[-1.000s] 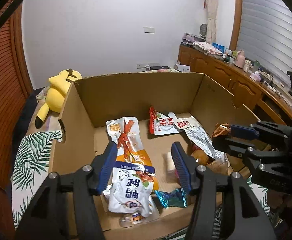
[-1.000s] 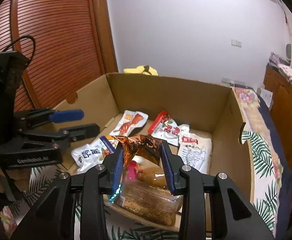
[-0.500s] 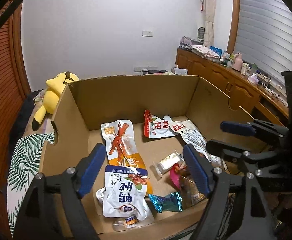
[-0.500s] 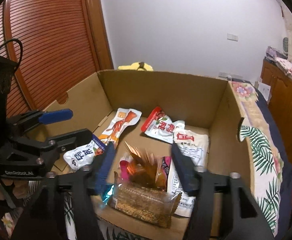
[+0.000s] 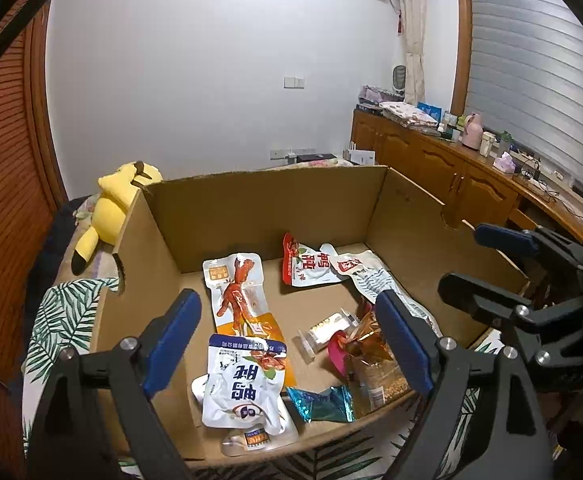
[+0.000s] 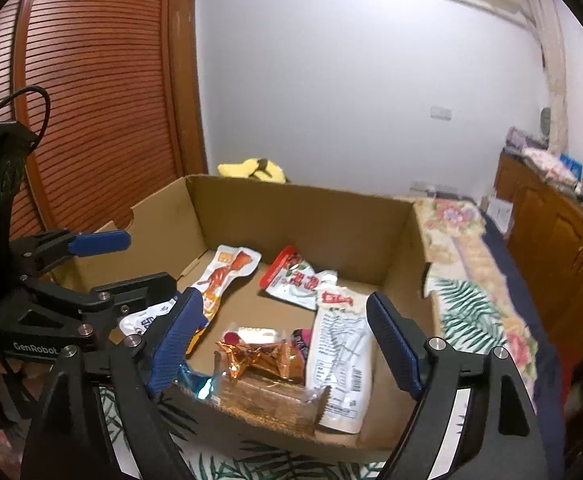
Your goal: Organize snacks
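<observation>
My right gripper [image 6: 285, 336] is above the near edge of the cardboard box [image 6: 299, 216], its jaws opening with nothing pressed between the blue pads. Directly below and between them lies the copper foil snack [image 6: 251, 360], on top of a clear pack of brown bars [image 6: 267, 400]. Under my right pad lies a white pouch [image 6: 343, 356]; ahead sit a red-and-white pouch [image 6: 295, 280] and, ahead left, an orange chicken-foot pouch [image 6: 223, 276]. To my left, my left gripper [image 6: 103, 264] hangs over the box's side wall, spread wide.
</observation>
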A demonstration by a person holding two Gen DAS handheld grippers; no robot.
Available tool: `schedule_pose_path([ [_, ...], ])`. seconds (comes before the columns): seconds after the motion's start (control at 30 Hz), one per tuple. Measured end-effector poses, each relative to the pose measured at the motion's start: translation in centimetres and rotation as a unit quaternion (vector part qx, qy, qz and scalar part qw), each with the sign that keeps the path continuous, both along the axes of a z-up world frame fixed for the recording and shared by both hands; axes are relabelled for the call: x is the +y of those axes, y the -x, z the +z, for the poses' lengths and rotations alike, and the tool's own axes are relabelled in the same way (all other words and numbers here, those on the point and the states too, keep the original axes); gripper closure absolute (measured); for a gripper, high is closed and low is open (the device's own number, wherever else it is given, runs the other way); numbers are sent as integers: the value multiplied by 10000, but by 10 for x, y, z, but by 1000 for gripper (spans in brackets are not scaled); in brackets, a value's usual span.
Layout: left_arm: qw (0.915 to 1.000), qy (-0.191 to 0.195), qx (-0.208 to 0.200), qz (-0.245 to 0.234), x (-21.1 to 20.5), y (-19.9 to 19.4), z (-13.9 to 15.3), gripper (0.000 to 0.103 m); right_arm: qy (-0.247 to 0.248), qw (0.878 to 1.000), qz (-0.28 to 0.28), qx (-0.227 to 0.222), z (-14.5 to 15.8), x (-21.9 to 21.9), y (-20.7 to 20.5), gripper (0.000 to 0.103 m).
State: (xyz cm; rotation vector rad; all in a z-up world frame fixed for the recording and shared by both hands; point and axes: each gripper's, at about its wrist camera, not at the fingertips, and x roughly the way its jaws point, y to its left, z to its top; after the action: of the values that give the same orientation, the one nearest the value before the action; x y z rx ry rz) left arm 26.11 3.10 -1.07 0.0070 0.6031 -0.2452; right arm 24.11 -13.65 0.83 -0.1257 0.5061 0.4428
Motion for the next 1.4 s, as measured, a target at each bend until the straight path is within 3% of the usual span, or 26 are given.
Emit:
schedule_pose_path([
  [0.1,9999,-27,-166,35,-2,10,3,9,-13,9999,-39,-130,3,-3,11,8],
  [0.13,9997,-52,-223,58,-3,14,4,8,-16,9998,-59,-173,3,-4,14,0],
  [0.37,9977,-179,-598,279,-6,34,10,0,-8,9991,-279,-331,3,-8,30,0],
  [0.6,9975,-123,-599,349,-9,53,11,0,-29,9989,-344,-309,3,-13,47,0],
  [0.7,9953,-102,-837,486,-9,71,18,0,-27,9986,-388,-365,6,-15,60,0],
  [0.83,9934,-330,-904,622,-15,90,30,0,-94,9979,-467,-448,16,-21,82,0],
  [1.07,9921,-257,-1000,710,-18,138,45,0,-200,9962,-574,-627,35,-31,125,0],
  [1.2,9923,-23,-951,790,-11,168,50,0,-339,9954,-579,-683,48,-39,153,0],
  [1.4,9885,-158,-1144,977,-7,209,61,0,-330,9939,-604,-857,61,-48,198,0],
])
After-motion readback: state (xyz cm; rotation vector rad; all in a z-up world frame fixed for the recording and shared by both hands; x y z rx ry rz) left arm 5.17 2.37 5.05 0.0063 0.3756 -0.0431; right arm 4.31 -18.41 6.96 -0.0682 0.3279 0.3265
